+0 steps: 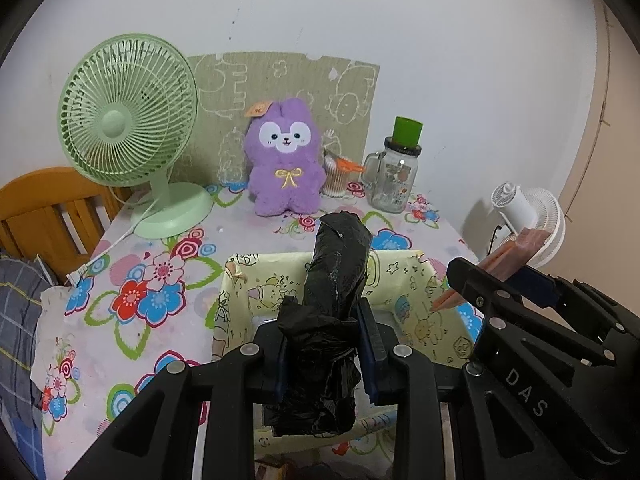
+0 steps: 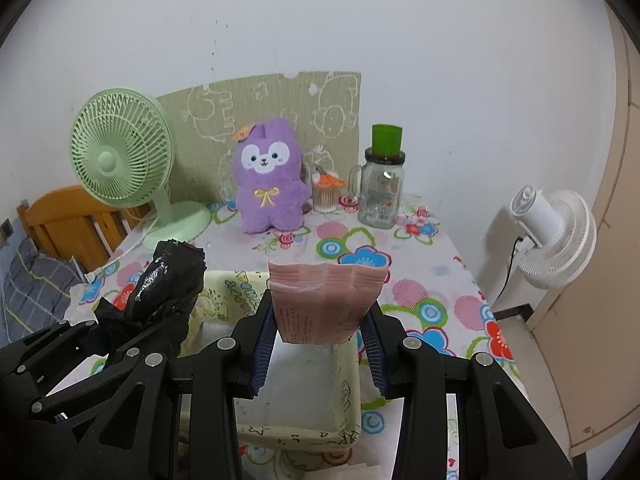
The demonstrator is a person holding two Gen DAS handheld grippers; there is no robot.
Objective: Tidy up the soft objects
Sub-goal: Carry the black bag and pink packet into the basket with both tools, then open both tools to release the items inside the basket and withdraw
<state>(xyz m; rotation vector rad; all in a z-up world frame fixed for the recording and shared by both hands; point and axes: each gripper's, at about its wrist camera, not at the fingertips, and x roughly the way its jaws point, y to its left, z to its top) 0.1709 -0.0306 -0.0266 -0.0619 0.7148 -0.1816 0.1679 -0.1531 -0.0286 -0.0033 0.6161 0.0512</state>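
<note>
My left gripper (image 1: 326, 348) is shut on a black plastic bag roll (image 1: 334, 292) and holds it upright over the pale yellow cartoon-print fabric basket (image 1: 404, 280). My right gripper (image 2: 320, 344) is shut on a pink packet of tissues (image 2: 326, 304) and holds it above the same basket (image 2: 344, 404). The black bag roll (image 2: 164, 288) and the left gripper show at the left of the right wrist view. The right gripper with the pink packet (image 1: 508, 256) shows at the right of the left wrist view. A purple plush bunny (image 1: 286, 160) sits upright at the back of the table.
The table has a flowered cloth (image 1: 152, 296). A green desk fan (image 1: 128, 120) stands at back left, its cord trailing forward. A glass jar with a green cup on it (image 1: 394, 172) and a cotton-swab pot (image 1: 336, 176) stand at back right. A white fan (image 2: 556, 232) is off the table's right side. A wooden chair (image 1: 44, 208) is at left.
</note>
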